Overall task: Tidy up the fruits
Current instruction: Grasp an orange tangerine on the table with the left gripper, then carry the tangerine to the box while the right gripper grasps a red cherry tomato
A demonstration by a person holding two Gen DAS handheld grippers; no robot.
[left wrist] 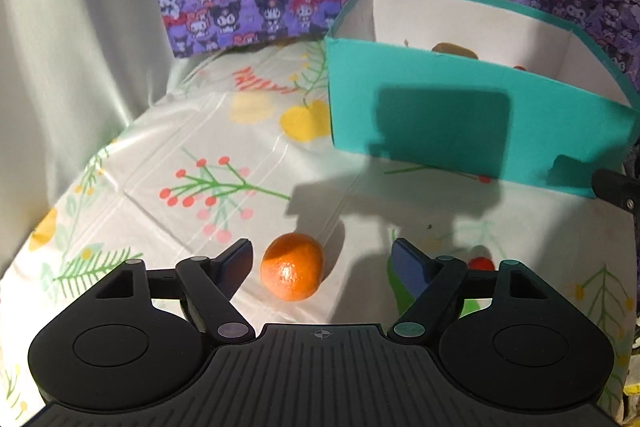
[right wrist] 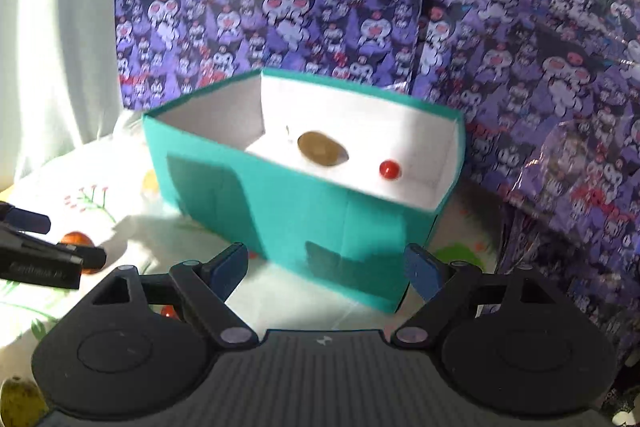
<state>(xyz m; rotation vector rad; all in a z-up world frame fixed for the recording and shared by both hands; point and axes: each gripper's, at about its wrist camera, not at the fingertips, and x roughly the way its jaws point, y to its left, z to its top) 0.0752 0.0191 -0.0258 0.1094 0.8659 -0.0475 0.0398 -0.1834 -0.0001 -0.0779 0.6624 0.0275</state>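
Note:
An orange mandarin (left wrist: 292, 266) lies on the floral cloth between the fingers of my open left gripper (left wrist: 324, 259), closer to the left finger and not gripped. A teal box (left wrist: 460, 123) with white inside stands behind it to the right. In the right wrist view the box (right wrist: 304, 211) holds a brown kiwi (right wrist: 322, 149) and a small red fruit (right wrist: 389, 169). My right gripper (right wrist: 326, 267) is open and empty in front of the box. The left gripper's fingers (right wrist: 44, 251) and the mandarin (right wrist: 76, 239) show at the left there.
A small red fruit (left wrist: 480, 263) lies on the cloth behind my left gripper's right finger; another red one (right wrist: 170, 311) shows under the right gripper's left finger. A purple cartoon-print sheet (right wrist: 400, 7) hangs behind. A white curtain (left wrist: 72, 27) is at left.

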